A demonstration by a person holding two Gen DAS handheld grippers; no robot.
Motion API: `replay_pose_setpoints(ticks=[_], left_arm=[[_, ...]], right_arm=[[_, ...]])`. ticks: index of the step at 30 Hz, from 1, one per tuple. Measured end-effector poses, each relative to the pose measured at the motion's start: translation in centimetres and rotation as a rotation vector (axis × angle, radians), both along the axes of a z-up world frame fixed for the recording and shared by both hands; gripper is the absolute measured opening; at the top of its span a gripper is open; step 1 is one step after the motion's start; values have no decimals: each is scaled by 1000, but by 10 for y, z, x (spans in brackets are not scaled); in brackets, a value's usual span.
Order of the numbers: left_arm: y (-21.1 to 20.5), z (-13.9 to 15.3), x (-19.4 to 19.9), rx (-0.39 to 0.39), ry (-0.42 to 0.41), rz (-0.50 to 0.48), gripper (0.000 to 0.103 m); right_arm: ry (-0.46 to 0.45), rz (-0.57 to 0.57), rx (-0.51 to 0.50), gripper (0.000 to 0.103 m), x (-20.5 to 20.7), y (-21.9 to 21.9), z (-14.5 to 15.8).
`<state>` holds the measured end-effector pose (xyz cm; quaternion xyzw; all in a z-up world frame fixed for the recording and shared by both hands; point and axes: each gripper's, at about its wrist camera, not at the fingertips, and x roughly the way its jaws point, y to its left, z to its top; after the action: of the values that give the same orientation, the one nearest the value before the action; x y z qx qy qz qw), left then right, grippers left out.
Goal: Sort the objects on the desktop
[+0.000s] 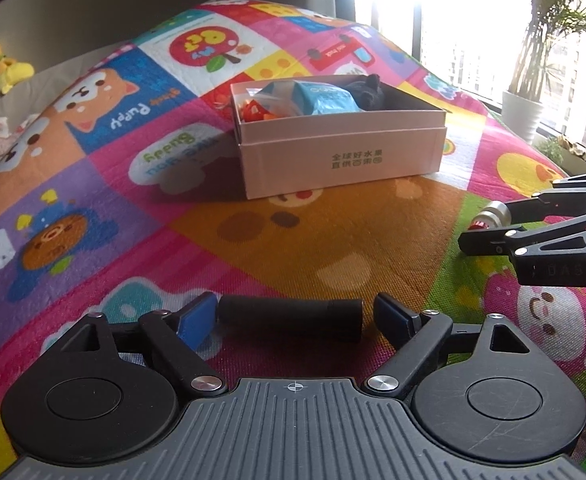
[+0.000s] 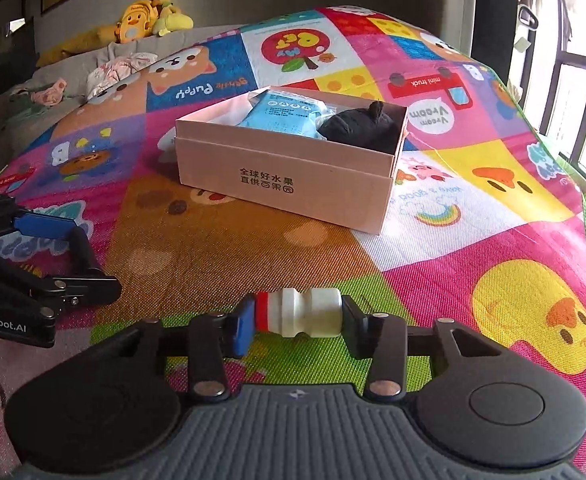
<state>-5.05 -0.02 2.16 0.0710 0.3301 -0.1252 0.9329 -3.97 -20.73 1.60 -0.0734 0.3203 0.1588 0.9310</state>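
A black cylinder (image 1: pixel 291 317) lies crosswise on the play mat between the fingers of my left gripper (image 1: pixel 295 316); the jaws stand on either side of its ends with small gaps. It also shows in the right wrist view (image 2: pixel 81 250). My right gripper (image 2: pixel 295 320) is shut end to end on a small white bottle with a red cap (image 2: pixel 299 317), low over the mat; it also shows in the left wrist view (image 1: pixel 493 217). A pink cardboard box (image 1: pixel 341 152) (image 2: pixel 293 184) holds a blue packet (image 1: pixel 321 98) (image 2: pixel 283 114), a black cloth item (image 1: pixel 367 92) (image 2: pixel 359 126) and something red (image 1: pixel 255 111).
The colourful cartoon play mat (image 1: pixel 333 236) covers the floor. Plush toys (image 2: pixel 149 16) and clothes (image 2: pixel 117 66) lie on a grey sofa at the far left. A potted plant (image 1: pixel 523 110) and windows stand at the right.
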Motion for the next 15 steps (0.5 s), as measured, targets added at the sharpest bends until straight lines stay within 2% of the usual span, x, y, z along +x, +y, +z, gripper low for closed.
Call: replay_pose_setpoints(ticks=[4,11,13,15], left_arm=[[1,0,-3,4,-15,9,81],[-8,9,-29,11,-55,-73,81],[-10,24,-33,-1,-96,-95,81],[-11,46,-27,4,-176,-94,81]], right_arm=[[26,26,18,43,-7,2,2],[66,69,58,43,-25,-8,21],[47,72,78,43,-31,-19,39],[-3,67,109,43,-34,-32,63]])
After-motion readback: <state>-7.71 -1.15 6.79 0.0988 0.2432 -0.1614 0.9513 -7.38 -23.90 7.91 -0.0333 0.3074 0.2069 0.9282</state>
